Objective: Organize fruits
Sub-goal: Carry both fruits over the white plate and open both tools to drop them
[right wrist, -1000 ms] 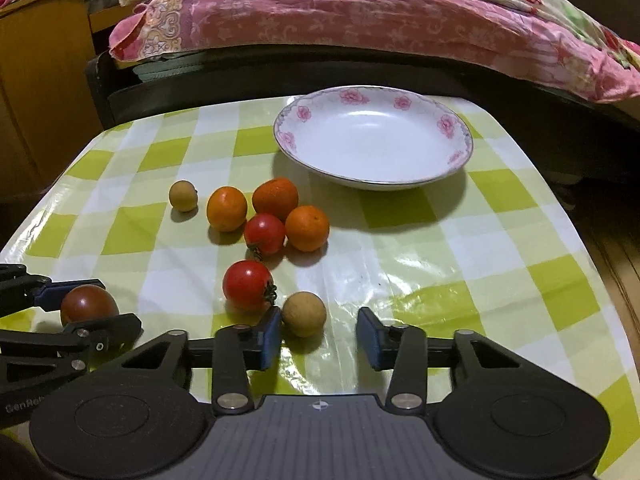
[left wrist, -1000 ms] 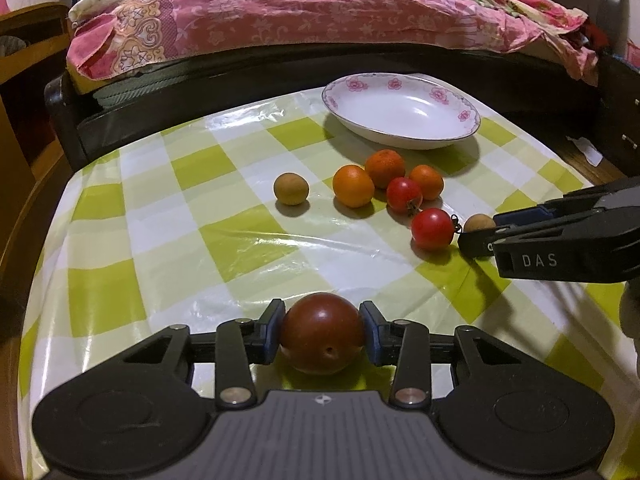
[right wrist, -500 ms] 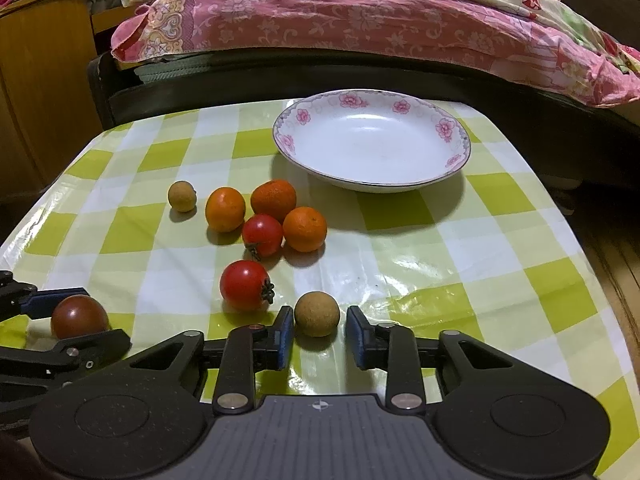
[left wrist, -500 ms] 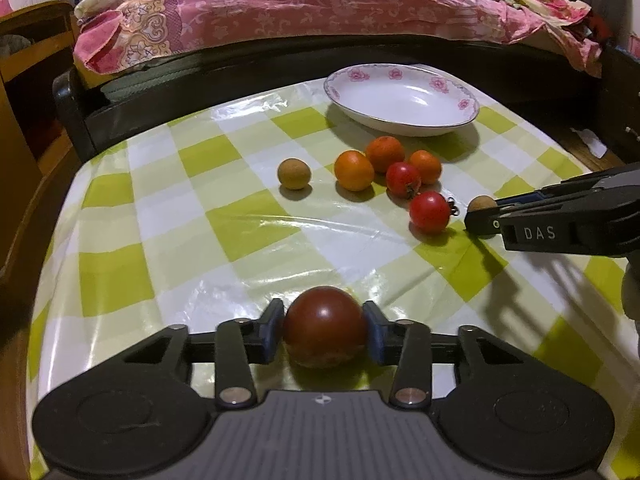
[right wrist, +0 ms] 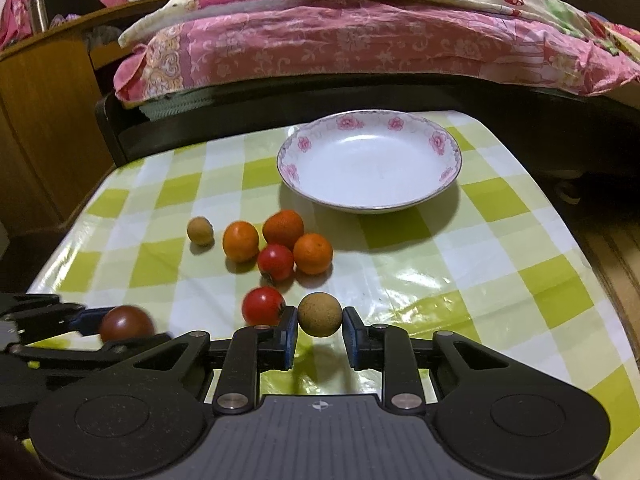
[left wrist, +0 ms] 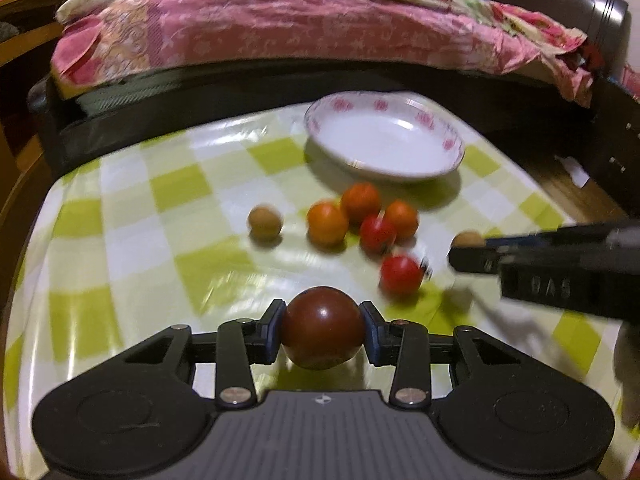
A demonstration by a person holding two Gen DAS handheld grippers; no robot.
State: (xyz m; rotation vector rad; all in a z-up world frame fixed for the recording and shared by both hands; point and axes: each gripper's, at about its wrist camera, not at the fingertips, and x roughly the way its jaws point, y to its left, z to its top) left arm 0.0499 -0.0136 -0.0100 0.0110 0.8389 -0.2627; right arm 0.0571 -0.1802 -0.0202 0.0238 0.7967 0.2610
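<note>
Both wrist views low, facing bed, sharing plate (left wrist: 384,148) (right wrist: 370,164)

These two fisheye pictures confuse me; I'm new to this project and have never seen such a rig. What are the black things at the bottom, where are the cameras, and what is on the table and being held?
There is no robot. A person holds a two-finger gripper in each hand, and each gripper carries a camera looking forward along its fingers, so the black shapes at the bottom are the grippers themselves.

In the left wrist view, the left gripper is shut on a dark red tomato.

In the right wrist view, the right gripper holds a small brown fruit between its pads.

On the checked tablecloth lie three orange fruits, two red tomatoes and another brown fruit. Behind them stands a white flowered plate with nothing in it, probably where the fruit will go.
</note>
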